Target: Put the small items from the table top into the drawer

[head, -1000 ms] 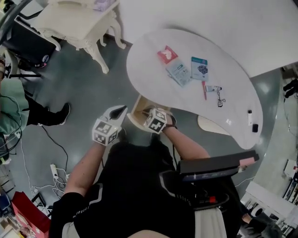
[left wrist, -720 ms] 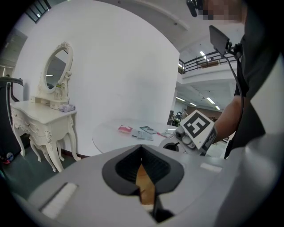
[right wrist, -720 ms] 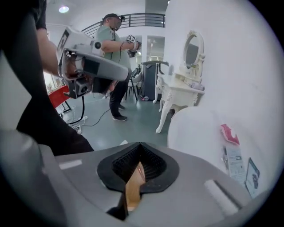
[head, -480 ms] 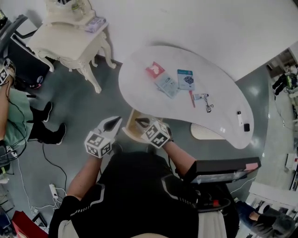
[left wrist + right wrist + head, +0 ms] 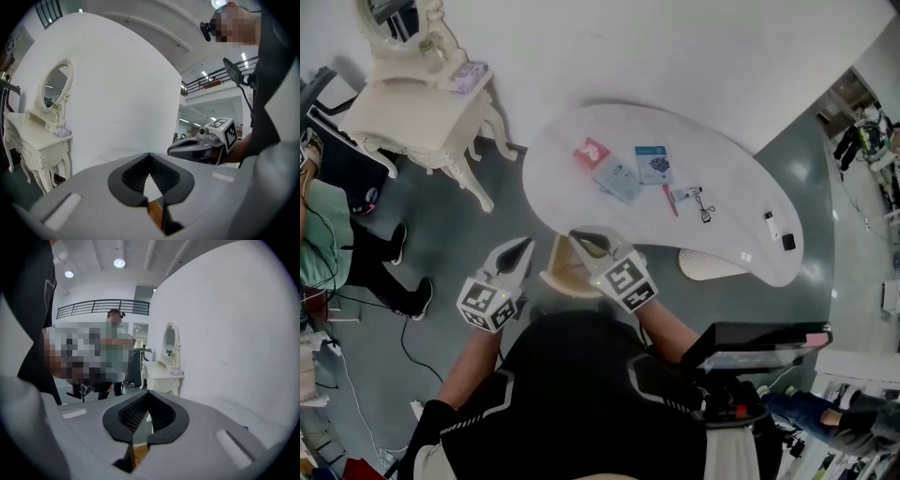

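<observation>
Small items (image 5: 620,178) on table top (image 5: 741,187), well beyond right gripper (image 5: 579,240), seemingly empty

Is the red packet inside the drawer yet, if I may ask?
No, the red packet lies on the white table, apart from the open drawer.

Small items (image 5: 619,178) lie on table (image 5: 736,220), drawer (image 5: 559,272) beneath.

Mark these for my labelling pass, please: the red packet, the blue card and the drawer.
red packet (image 5: 592,153), head view, middle of its red face.
blue card (image 5: 653,163), head view, centre of its printed face.
drawer (image 5: 557,267), head view, its bare wooden inside.
</observation>
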`<state>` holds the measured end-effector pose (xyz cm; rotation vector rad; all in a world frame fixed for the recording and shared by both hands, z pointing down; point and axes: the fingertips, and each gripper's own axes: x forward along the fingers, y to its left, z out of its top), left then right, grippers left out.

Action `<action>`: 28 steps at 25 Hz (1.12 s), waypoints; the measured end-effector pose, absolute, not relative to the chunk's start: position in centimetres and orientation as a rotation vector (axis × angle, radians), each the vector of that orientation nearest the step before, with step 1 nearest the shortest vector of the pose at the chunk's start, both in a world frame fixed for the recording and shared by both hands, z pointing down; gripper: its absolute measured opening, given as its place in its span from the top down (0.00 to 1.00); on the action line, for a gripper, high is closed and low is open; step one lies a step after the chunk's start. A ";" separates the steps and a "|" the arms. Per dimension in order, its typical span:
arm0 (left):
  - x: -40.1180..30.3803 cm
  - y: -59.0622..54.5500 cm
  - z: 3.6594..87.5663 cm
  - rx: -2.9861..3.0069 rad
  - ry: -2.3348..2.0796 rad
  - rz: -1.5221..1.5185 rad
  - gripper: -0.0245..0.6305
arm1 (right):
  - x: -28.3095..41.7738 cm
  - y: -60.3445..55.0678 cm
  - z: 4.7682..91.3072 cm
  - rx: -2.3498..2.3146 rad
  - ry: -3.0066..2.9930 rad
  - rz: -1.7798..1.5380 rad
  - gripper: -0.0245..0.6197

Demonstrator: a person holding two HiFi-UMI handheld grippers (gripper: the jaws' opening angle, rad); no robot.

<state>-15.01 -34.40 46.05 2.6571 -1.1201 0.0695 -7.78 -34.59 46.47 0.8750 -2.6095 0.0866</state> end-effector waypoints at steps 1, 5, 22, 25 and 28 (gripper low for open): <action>-14.8 -34.5 45.4 2.662 -1.115 0.055 0.96 | -7.4 -34.5 45.6 0.911 -2.623 0.082 0.96; -13.3 -34.9 42.3 2.722 -1.089 -0.001 0.96 | -5.6 -34.3 42.6 1.067 -2.665 0.091 0.96; -12.1 -34.8 39.0 2.745 -1.049 -0.110 0.96 | -1.7 -34.7 38.6 1.302 -2.709 0.105 0.96; -12.0 -34.9 39.2 2.762 -1.047 -0.093 0.96 | -1.5 -35.0 38.2 1.311 -2.713 0.096 0.96; -12.0 -35.1 39.0 2.767 -1.053 -0.098 0.96 | -1.4 -35.2 38.1 1.319 -2.715 0.096 0.96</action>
